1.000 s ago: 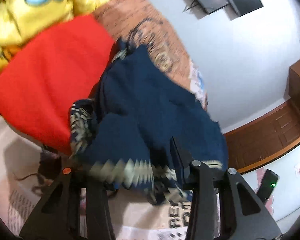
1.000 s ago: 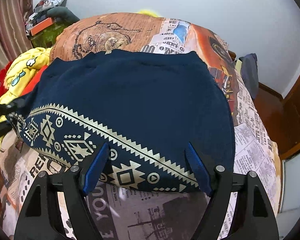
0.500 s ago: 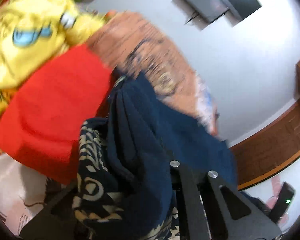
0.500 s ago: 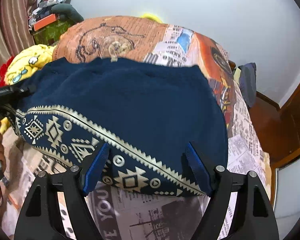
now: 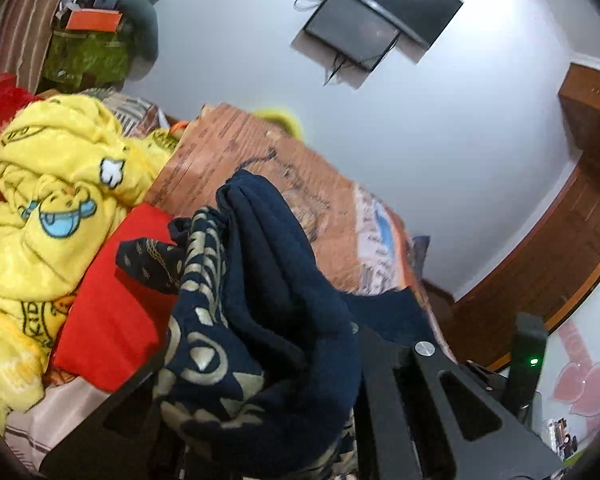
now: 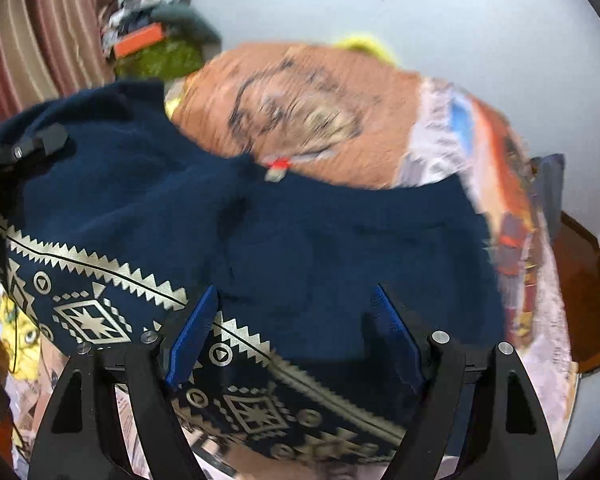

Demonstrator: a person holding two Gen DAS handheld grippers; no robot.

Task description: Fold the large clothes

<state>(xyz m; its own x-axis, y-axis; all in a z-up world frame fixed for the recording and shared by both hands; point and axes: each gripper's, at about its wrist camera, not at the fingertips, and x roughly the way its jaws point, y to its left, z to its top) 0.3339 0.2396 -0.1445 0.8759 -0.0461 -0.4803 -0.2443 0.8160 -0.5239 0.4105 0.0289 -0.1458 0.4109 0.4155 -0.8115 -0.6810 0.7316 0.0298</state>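
Printed bedspread (image 6: 324,112): left gripper (image 5: 260,360), clamping navy garment (image 6: 300,240), now lifts edge across; right gripper (image 6: 292,336) gapes wide over hem.

A yellow cartoon blanket (image 5: 48,216) lies beside a red cloth (image 5: 112,312).

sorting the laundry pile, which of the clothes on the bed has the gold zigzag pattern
The navy garment, bunched in the left gripper. The red one is plain; the yellow one has cartoon prints.
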